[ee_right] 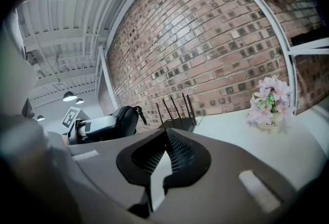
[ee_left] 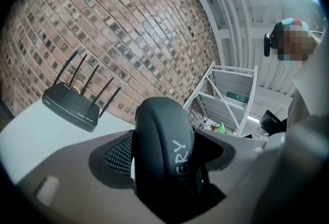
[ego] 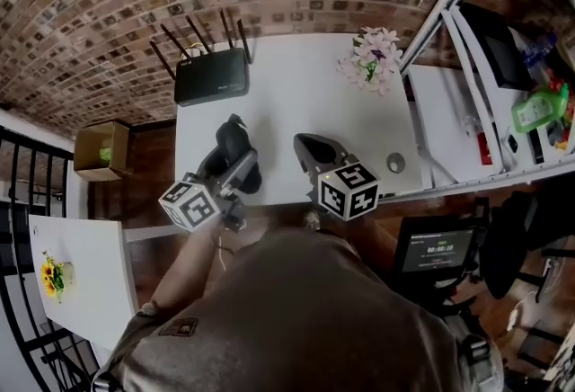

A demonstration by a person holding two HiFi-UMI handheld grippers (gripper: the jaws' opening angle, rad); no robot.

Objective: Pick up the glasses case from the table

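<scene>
The black glasses case (ego: pixel 235 147) is clamped in my left gripper (ego: pixel 237 167), over the front part of the white table (ego: pixel 296 84). In the left gripper view the case (ee_left: pixel 164 156) stands on end between the jaws and fills the gap, with pale lettering along its side. My right gripper (ego: pixel 310 147) hovers just right of it, shut and empty; its tips (ee_right: pixel 163 138) meet. The right gripper view shows the case (ee_right: pixel 122 117) in the left gripper (ee_right: pixel 95 128) at the left.
A black router (ego: pixel 211 75) with several antennas sits at the table's back left, and pink flowers (ego: pixel 373 57) at the back right. A small round object (ego: pixel 395 163) lies near the front right. A white metal shelf (ego: pixel 485 66) stands to the right, a cardboard box (ego: pixel 99 150) on the floor to the left.
</scene>
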